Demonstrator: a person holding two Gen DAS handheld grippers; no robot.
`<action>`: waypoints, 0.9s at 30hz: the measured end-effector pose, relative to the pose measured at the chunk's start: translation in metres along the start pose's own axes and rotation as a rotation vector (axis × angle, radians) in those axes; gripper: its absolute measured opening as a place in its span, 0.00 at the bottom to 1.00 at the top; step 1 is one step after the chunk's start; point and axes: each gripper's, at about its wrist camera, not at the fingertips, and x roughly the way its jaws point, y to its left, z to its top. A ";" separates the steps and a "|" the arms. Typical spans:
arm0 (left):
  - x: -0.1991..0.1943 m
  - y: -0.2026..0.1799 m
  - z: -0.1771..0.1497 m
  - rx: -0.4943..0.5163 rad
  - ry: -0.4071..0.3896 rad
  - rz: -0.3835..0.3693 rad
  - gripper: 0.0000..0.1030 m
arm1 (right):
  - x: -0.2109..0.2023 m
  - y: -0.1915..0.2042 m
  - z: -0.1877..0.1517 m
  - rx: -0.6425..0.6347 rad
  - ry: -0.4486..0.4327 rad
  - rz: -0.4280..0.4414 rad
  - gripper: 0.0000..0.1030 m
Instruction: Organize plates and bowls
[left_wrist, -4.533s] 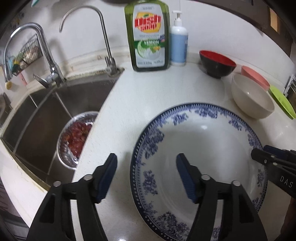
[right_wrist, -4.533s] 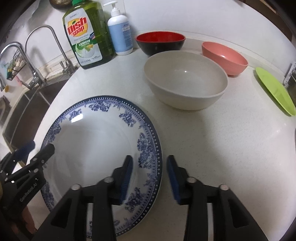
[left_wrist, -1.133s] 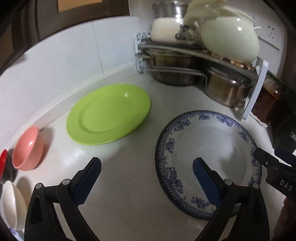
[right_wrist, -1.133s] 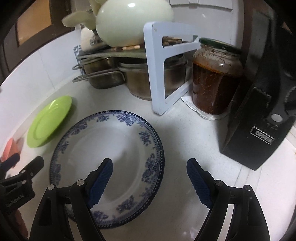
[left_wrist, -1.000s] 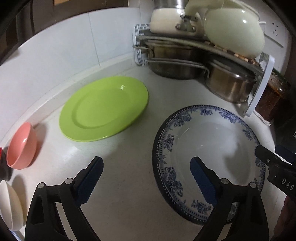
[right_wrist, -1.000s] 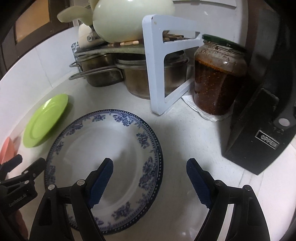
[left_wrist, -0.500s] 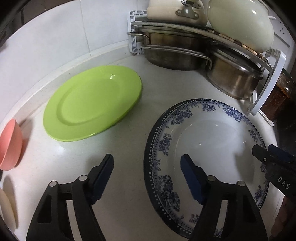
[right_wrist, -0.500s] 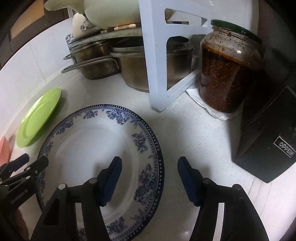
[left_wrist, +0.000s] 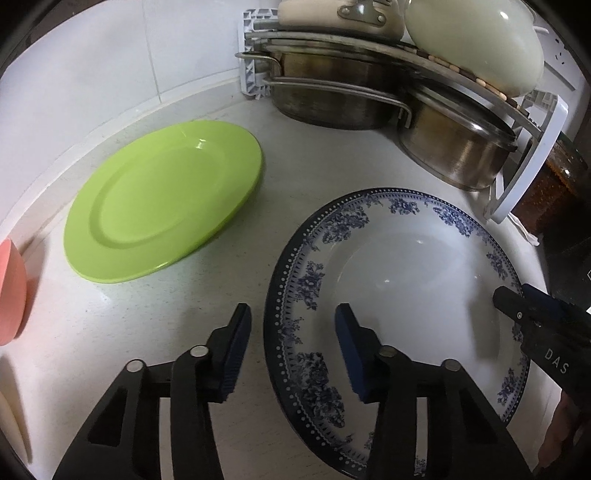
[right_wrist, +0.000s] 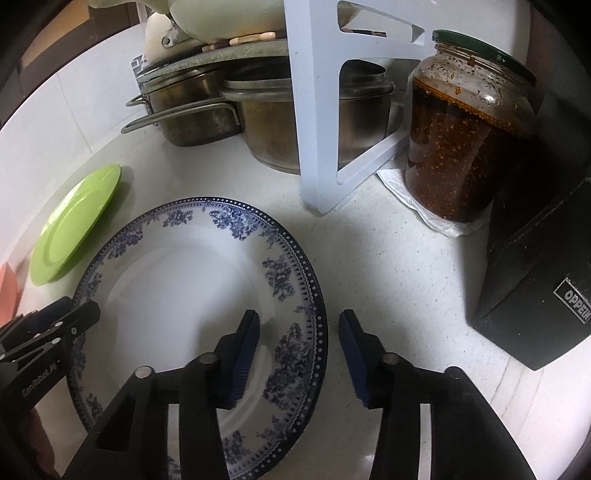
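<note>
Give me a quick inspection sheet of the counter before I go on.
Surface: white counter, speckled, looks dry.
Job's things: blue-and-white plate flat on the counter; green plate flat beside it, apart; pink bowl at the left edge.
Clutter: steel pots under a white rack; jar on a paper towel; black box.
Grippers: left gripper open, straddling the plate's rim; right gripper open, straddling the opposite rim.
Cables: nothing seen.
Surroundings: white tiled wall.
</note>
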 end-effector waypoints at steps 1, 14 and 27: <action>0.001 0.000 0.000 -0.001 0.006 -0.005 0.41 | 0.001 0.000 0.000 -0.004 0.002 -0.003 0.43; 0.002 0.002 0.002 -0.014 0.009 -0.023 0.34 | 0.003 0.007 0.003 -0.039 0.010 -0.003 0.36; -0.029 0.010 -0.009 -0.041 -0.034 -0.004 0.34 | -0.025 0.014 -0.007 -0.061 -0.002 0.011 0.36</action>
